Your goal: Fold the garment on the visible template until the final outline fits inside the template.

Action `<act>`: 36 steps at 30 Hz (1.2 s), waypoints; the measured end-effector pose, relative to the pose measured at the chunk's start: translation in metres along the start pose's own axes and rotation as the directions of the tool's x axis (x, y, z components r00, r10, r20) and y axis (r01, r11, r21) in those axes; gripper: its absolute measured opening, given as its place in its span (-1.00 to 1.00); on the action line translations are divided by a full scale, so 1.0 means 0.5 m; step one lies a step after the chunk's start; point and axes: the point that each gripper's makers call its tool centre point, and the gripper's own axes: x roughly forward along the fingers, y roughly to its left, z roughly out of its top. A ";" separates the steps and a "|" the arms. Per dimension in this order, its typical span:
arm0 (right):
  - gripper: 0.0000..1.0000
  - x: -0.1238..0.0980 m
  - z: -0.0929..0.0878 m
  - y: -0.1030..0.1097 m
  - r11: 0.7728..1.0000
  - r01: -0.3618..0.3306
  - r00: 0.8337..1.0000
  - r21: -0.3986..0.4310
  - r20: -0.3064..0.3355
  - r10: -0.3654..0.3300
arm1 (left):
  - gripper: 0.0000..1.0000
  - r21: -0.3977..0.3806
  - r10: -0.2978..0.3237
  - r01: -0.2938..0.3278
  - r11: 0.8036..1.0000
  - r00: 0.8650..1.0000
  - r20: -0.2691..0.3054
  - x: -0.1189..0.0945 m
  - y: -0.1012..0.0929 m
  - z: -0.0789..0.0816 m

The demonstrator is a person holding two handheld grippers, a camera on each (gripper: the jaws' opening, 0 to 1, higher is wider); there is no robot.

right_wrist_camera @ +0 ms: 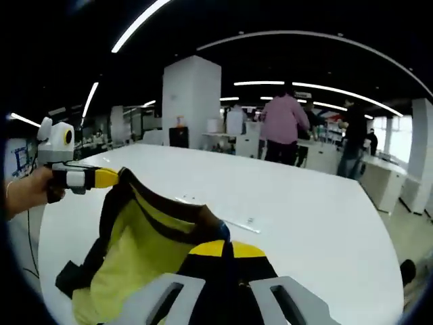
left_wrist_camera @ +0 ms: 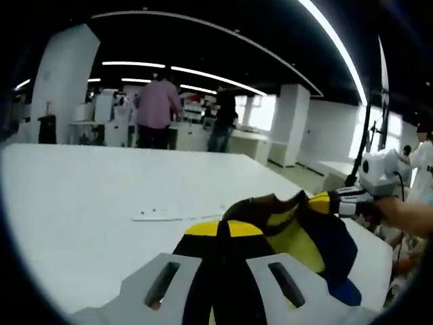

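Observation:
A black, yellow and blue garment (left_wrist_camera: 298,237) hangs stretched between both grippers above the white table (left_wrist_camera: 95,196). My left gripper (left_wrist_camera: 223,230) is shut on one edge of it, yellow fingertips pinching black fabric. The right gripper (left_wrist_camera: 326,201) comes in from the right, held by a hand, and is clamped on the far corner. In the right gripper view my right gripper (right_wrist_camera: 226,249) is shut on the garment (right_wrist_camera: 145,244), and the left gripper (right_wrist_camera: 108,177) grips the opposite corner at the left. A thin pale strip (left_wrist_camera: 176,217) lies on the table beyond the cloth.
The table (right_wrist_camera: 318,210) stretches wide and bare behind the garment, its edge at the right (left_wrist_camera: 379,250). Beyond it stand a person in a pink shirt (left_wrist_camera: 157,108), a person in dark clothes (left_wrist_camera: 222,116) and a white pillar (right_wrist_camera: 191,95).

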 end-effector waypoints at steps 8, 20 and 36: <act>-1.00 0.069 -0.036 -0.034 0.999 0.044 0.998 0.004 -0.053 -0.044 | -1.00 -0.030 0.052 -0.054 0.998 0.997 -0.057 0.073 0.038 -0.054; -1.00 0.151 -0.112 -0.061 0.995 0.080 0.988 0.052 -0.137 -0.072 | -1.00 0.079 0.111 -0.099 0.992 0.979 -0.168 0.145 0.089 -0.152; -0.93 0.189 -0.161 -0.060 0.995 0.059 0.972 0.082 -0.231 -0.038 | -0.71 0.208 0.145 -0.095 0.974 0.960 -0.241 0.157 0.126 -0.197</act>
